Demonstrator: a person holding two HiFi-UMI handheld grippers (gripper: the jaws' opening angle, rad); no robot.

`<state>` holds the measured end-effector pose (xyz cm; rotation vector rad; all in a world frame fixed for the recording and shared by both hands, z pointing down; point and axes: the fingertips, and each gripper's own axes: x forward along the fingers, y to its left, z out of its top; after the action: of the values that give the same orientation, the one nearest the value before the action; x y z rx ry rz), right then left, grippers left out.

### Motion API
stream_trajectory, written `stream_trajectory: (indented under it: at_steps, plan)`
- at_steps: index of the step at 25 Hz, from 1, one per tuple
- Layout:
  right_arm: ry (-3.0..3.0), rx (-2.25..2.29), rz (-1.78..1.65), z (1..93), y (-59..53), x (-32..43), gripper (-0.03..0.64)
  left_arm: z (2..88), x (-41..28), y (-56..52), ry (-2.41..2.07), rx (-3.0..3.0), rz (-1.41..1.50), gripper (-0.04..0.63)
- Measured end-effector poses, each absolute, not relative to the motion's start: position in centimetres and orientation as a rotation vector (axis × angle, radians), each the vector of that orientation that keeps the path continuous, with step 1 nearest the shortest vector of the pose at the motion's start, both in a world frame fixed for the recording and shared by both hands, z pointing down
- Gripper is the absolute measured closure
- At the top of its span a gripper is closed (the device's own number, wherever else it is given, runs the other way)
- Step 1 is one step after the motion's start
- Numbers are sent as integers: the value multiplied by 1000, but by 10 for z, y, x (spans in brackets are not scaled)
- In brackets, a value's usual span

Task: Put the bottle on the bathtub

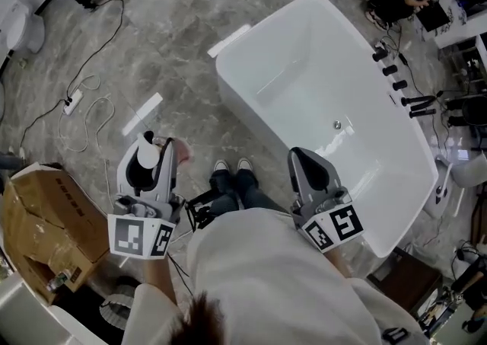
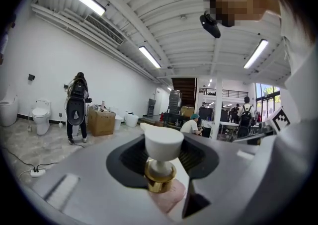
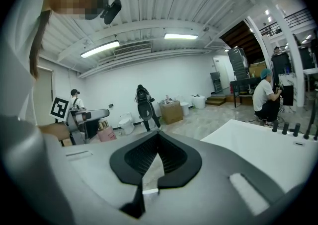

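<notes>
While the left tool [image 1: 154,145] clamps the bottle [image 2: 159,173], carry it upright onto the bathtub's [image 1: 247,119] flat rim, leaving the right tool [image 1: 303,162] closed and empty.

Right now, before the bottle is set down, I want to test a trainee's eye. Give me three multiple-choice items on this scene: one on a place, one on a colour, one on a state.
1. Where is the bottle?
A. on the bathtub rim
B. between the left gripper's jaws
C. on the floor

2. What colour is the bottle's collar?
A. black
B. blue
C. gold

3. How do the right gripper's jaws stand?
A. together, nothing between them
B. shut on the bottle
C. wide apart

Answers:
1 B: the left gripper view shows the pump head standing between its pads.
2 C: the ring under the pump head is gold.
3 A: the right gripper view shows the tips meeting, empty.
</notes>
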<state>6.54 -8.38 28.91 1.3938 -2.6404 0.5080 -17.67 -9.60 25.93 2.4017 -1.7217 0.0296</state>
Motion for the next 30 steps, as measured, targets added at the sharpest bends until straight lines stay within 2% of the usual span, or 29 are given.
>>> stream_trajectory:
  at_steps: [17, 30]
  plan:
    - [-2527, 1331, 549, 383, -113, 39, 618, 449, -166, -140, -1544, 2367, 226, 393]
    - [-2406, 1257, 716, 499, -87, 11, 618, 608, -146, -164, -1469, 2287, 318, 393]
